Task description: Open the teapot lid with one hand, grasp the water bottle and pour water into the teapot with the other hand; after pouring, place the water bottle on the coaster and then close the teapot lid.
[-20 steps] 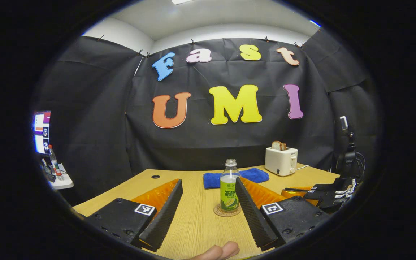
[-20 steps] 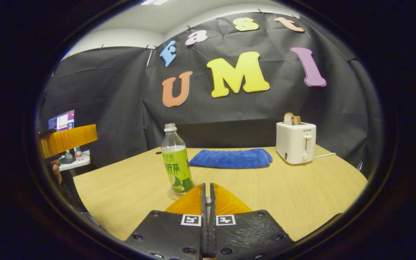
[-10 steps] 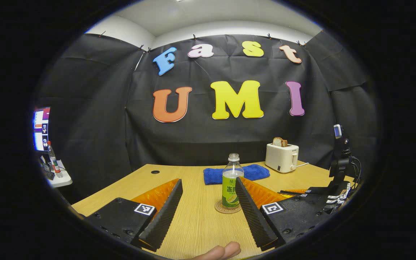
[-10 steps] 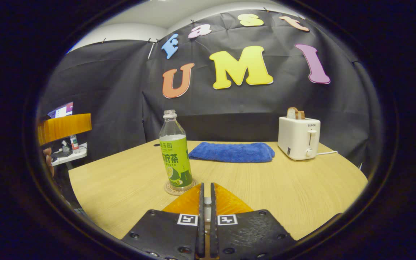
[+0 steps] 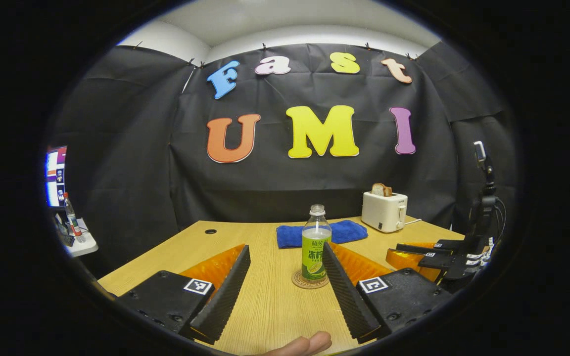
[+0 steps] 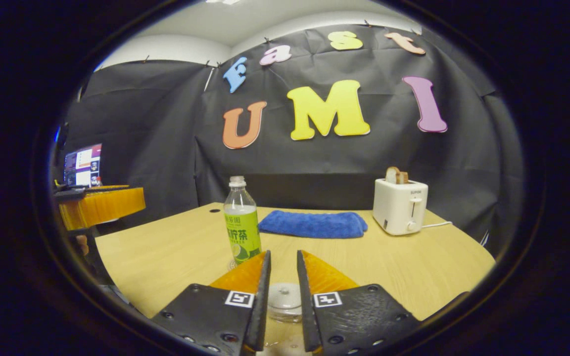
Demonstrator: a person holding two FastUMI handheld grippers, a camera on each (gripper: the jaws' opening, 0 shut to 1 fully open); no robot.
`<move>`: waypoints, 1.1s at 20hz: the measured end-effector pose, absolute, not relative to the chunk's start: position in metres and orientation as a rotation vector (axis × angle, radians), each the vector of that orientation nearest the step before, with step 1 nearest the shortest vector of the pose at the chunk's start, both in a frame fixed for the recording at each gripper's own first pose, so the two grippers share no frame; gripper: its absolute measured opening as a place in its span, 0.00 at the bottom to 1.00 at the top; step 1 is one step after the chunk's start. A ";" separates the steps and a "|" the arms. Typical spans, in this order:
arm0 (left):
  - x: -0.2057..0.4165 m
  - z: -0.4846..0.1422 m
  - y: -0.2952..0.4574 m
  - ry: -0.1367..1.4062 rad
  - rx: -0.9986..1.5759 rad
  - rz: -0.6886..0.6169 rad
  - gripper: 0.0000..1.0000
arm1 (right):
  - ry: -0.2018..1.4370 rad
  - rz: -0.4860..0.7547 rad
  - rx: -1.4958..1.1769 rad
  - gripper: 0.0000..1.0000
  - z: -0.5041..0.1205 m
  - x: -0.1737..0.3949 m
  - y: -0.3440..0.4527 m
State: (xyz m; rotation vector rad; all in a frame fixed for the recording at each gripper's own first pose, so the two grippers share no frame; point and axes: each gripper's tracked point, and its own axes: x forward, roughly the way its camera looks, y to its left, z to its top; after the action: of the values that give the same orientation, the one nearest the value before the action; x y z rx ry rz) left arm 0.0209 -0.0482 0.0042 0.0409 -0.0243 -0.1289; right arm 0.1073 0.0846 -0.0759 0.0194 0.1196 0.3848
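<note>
The water bottle (image 5: 315, 242), clear with a green label and no cap, stands upright on a round coaster (image 5: 308, 280) mid-table. My left gripper (image 5: 285, 247) is open and held short of the bottle, with nothing between its fingers. In the right gripper view the bottle (image 6: 242, 222) stands ahead to the left. My right gripper (image 6: 283, 253) has its fingers a small way apart. Low between them sits the knob of the clear glass teapot lid (image 6: 285, 296). The teapot's body lies mostly hidden beneath that gripper. My right gripper (image 5: 433, 252) also appears at the right of the left gripper view.
A folded blue towel (image 6: 313, 223) lies at the back of the wooden table (image 6: 413, 262), with a white toaster (image 6: 400, 205) holding bread to its right. A side desk with a monitor (image 5: 56, 175) stands off to the left. A fingertip (image 5: 305, 343) shows at the bottom edge.
My right gripper's fingers have parted from nearly shut, and the lid's knob now shows between them. The left gripper stays open and has barely shifted.
</note>
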 end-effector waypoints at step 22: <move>-0.037 0.037 -0.061 -0.054 0.090 -0.132 0.92 | -0.035 0.163 0.053 0.95 0.046 -0.013 -0.025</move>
State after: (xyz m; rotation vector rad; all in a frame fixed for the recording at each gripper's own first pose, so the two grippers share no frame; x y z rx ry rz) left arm -0.0372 -0.0610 0.0370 0.0897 -0.0537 -0.1323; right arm -0.0135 -0.0251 0.0458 0.0530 -0.0347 0.1633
